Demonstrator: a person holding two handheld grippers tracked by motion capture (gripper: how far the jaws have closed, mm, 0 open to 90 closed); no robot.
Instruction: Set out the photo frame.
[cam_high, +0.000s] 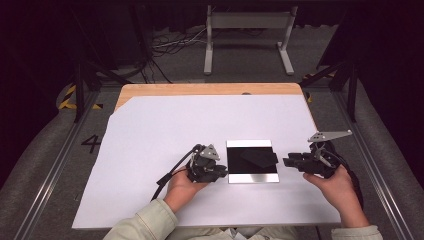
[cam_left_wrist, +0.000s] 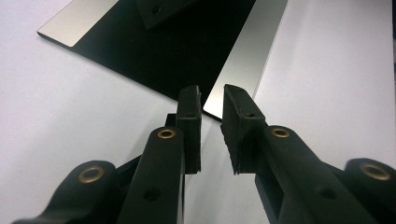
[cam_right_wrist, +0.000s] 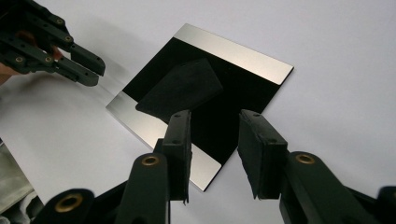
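A square plate (cam_high: 252, 177), black with a silver strip along two opposite edges, lies flat on the white sheet. A dark, flat, angular piece (cam_high: 260, 158) rests on its black middle, toward the right. My left gripper (cam_high: 224, 172) sits just left of the plate's near left corner. In the left gripper view, the left gripper (cam_left_wrist: 211, 93) has its jaws a narrow gap apart with nothing between them, pointing at a silver strip (cam_left_wrist: 247, 60). My right gripper (cam_high: 286, 161) is just off the plate's right edge. The right gripper view shows it (cam_right_wrist: 215, 116) open and empty above the plate (cam_right_wrist: 243, 56) and dark piece (cam_right_wrist: 182, 88).
The white sheet (cam_high: 165, 130) covers most of a wooden table (cam_high: 200, 89), whose far edge shows bare. Beyond it stand a grey metal frame (cam_high: 247, 30) and loose cables on the floor. Rails run along both sides of the table.
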